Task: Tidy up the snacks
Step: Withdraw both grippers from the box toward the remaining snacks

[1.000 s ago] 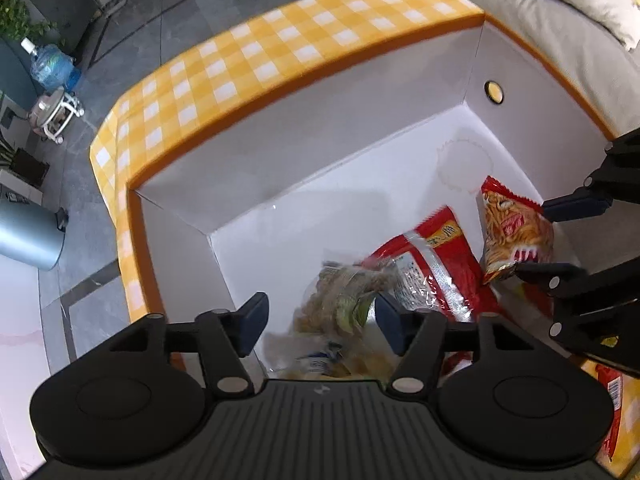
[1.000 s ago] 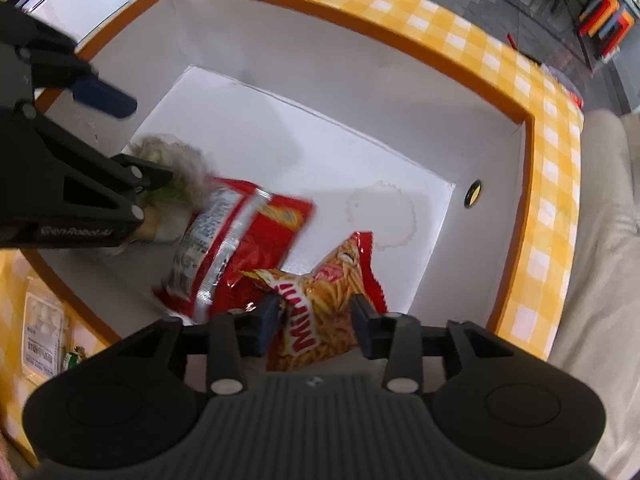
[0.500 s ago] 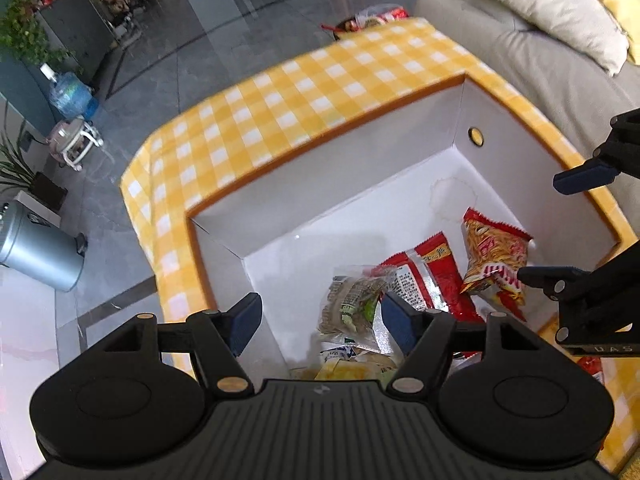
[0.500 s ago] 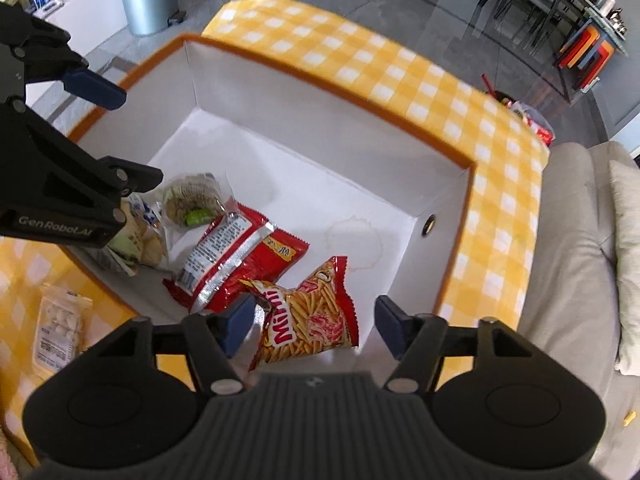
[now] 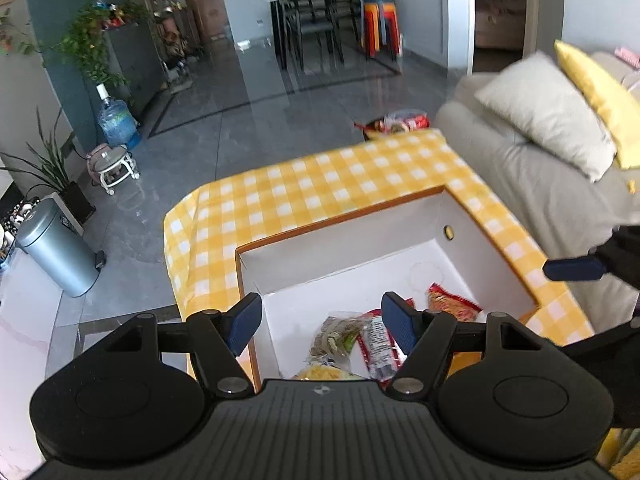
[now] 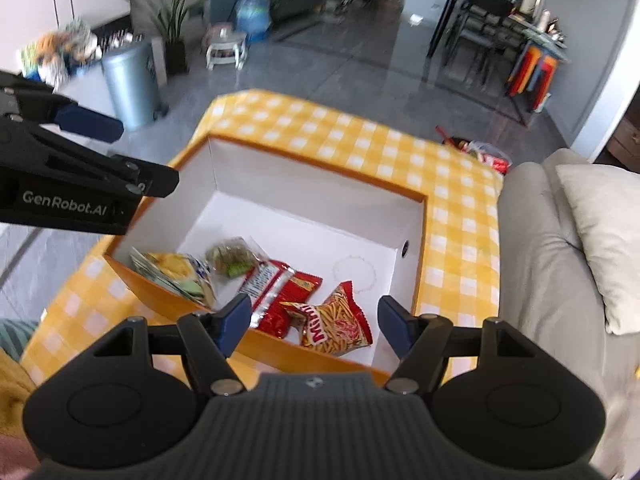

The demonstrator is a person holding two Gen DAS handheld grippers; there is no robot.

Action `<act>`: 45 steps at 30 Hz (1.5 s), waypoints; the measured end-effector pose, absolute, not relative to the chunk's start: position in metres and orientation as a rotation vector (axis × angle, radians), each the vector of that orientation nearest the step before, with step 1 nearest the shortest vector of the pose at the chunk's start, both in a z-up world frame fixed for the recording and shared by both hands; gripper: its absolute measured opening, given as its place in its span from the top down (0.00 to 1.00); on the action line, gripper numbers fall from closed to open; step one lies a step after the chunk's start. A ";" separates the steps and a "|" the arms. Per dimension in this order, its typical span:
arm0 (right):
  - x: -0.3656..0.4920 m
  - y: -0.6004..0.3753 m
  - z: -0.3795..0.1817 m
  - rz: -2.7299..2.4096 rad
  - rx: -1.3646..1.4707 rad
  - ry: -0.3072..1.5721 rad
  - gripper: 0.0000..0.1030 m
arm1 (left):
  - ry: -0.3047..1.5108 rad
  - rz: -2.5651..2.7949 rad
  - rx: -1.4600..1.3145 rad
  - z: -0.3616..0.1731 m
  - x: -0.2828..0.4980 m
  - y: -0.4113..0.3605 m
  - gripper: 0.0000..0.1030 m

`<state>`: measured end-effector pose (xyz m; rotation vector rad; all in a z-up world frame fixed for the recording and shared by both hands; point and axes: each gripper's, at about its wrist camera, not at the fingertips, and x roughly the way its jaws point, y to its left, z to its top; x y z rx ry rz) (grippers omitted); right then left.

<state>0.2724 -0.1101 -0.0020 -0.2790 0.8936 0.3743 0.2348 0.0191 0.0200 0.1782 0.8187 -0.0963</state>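
Right wrist view: four snack packs lie on the white floor of an open box [image 6: 312, 184] with orange outer walls, sunk among yellow-and-white checked cloth [image 6: 360, 136]. Orange fries bag [image 6: 338, 322], lettered "Mini", sits lower centre of frame, leaning near the box's front wall. Red snack packet [image 6: 280, 288] lies just left of it, edges overlapping. Clear bag of greenish-brown pieces [image 6: 232, 258] sits up-left of the red packet, touching it. Yellow chip pack [image 6: 176, 274] leans against the near-left wall. Round hole [image 6: 405, 248] in the right-hand wall.

Right gripper [image 6: 316, 320]: jaws spread wide, nothing between the blue pads, above the box and clear of the packs. Left gripper [image 6: 120, 152] enters from the left edge of frame, black body marked "GenRobot.AI", one blue pad visible, above the box's left corner.

Left wrist view: left gripper [image 5: 322, 324] jaws wide apart, empty, over the box's near-left corner; the same packs partly hidden behind its body. Right gripper's blue pad [image 5: 574, 269] shows at right edge.

Surroundings: grey sofa [image 6: 552, 280] with pale cushion [image 5: 548, 114] right; silver pedal bin [image 5: 60, 252], water jug [image 5: 116, 122], potted plants left; dining table and chairs [image 5: 316, 12] at top.
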 end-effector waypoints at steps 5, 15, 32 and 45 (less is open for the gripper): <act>0.234 -0.115 0.007 0.361 -0.236 0.830 0.34 | 0.769 -0.095 0.123 0.027 0.200 0.021 0.22; 0.165 -0.125 0.001 0.337 -0.166 0.798 0.34 | 0.813 -0.090 0.018 0.003 0.141 0.027 0.22; 0.117 -0.147 -0.076 0.309 -0.110 0.913 0.36 | 0.993 -0.094 -0.141 -0.072 0.107 0.042 0.24; 0.130 -0.162 -0.131 0.322 0.006 1.135 0.50 | 1.164 -0.117 -0.144 -0.128 0.118 0.027 0.53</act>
